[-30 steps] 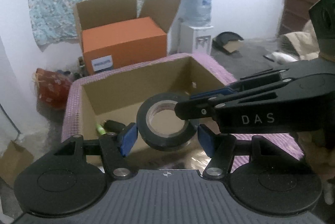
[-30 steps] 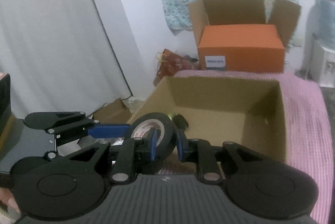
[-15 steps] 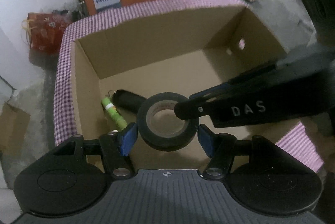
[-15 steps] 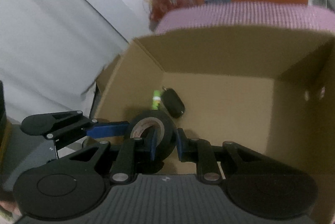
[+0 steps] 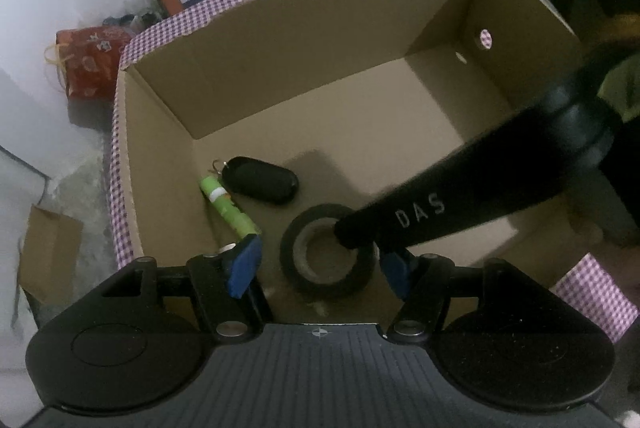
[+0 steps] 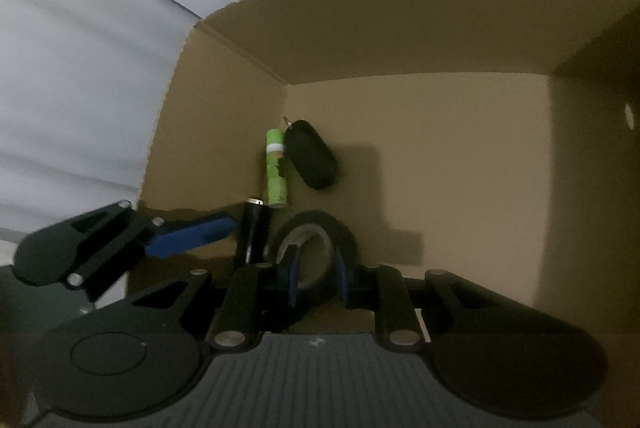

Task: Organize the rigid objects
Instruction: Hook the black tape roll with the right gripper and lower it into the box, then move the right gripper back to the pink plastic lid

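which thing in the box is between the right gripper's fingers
The black tape roll, pinched through its ring wall by the right gripper. The green tube and black key fob lie farther in, untouched.

We looked steeply down into the cardboard box [image 5: 304, 39] from both wrist cameras, at close range. The left faced in from six o'clock, the right from three. Both shared the tape roll [image 5: 328, 252] and box floor.
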Available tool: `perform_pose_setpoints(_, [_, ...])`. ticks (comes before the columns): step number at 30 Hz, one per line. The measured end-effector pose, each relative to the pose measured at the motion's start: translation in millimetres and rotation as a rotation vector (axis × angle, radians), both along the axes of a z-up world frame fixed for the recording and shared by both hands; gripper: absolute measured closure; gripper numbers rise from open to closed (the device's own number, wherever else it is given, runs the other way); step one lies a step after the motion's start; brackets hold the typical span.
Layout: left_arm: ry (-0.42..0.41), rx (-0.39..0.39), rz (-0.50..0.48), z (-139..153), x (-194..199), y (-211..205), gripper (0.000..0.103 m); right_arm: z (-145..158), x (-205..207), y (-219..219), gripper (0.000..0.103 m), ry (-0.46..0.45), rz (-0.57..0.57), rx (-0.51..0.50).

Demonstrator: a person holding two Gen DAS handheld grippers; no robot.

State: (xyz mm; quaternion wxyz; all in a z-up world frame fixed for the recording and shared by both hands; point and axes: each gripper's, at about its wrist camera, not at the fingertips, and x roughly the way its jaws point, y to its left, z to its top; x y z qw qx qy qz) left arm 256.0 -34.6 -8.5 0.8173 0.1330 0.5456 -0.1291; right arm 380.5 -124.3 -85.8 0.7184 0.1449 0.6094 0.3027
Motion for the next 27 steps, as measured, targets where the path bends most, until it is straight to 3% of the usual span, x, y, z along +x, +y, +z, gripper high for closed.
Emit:
perform_pose_setpoints(4, [-0.031, -0.004, 0.000, 9.9, -6.4, 0.1, 0.037, 4.8, -6.3, -10.3, 0.082, -0.016, -0.030, 0.033])
perform_pose_setpoints(9, [-0.103, -0.041, -0.004, 35.7, -24.9, 3.9, 0.036, 32.3, -28.0, -41.6, 0.081, -0.076, -0.088, 0.131])
perform_pose_setpoints(19, [-0.337, -0.108, -0.017, 85.1, -112.0, 23.3, 0.032, 91.0, -139.9, -114.4, 0.081, -0.281, -0.148, 0.219])
perform_pose_setpoints(24, [-0.387, -0.149, 0.037, 74.1, -160.9, 40.3, 0.031, 92.4, -200.8, -125.7, 0.080, -0.323, -0.144, 0.224])
perform_pose_setpoints(27, [-0.361, -0.172, 0.080, 54.1, -180.6, 48.6, 0.031, 81.9, -227.1, -119.5, 0.071, -0.333, -0.133, 0.207])
